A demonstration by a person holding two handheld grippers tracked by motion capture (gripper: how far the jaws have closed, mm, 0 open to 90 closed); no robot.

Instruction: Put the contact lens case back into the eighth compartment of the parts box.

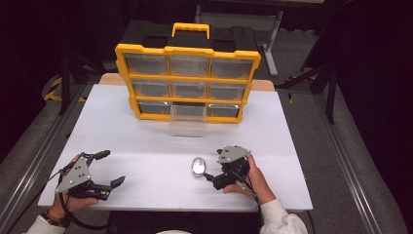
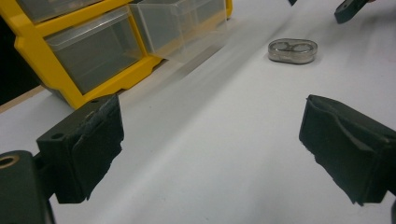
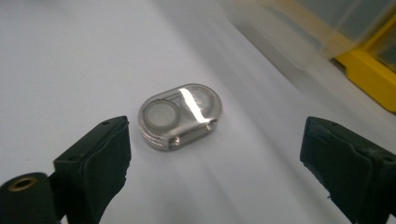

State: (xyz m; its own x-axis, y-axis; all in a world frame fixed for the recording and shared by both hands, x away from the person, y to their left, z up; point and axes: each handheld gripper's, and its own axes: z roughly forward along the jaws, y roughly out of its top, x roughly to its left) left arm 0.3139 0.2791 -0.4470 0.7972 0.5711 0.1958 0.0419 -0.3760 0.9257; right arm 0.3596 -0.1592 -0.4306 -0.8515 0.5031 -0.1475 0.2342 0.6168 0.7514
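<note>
High view: the left tool [image 1: 108,168] rests on the white worktop [image 1: 146,146], its jaws spread wide with nothing between them. The right tool [image 1: 210,170] points at a small oval metal case [image 1: 198,166] lying just off its tips, jaws spread. Beyond both stands a yellow organizer [image 1: 187,83] with 9 clear drawers, 1 clear drawer [image 1: 187,122] pulled out.

Left gripper view: the left tool [image 2: 210,140] gapes; the case [image 2: 293,50] lies ahead to its right, the organizer [image 2: 56,70] ahead to its left.

Right gripper view: the right tool [image 3: 215,163] is spread, the case [image 3: 180,115] just ahead between the jaw lines, untouched. No writing is legible.
</note>
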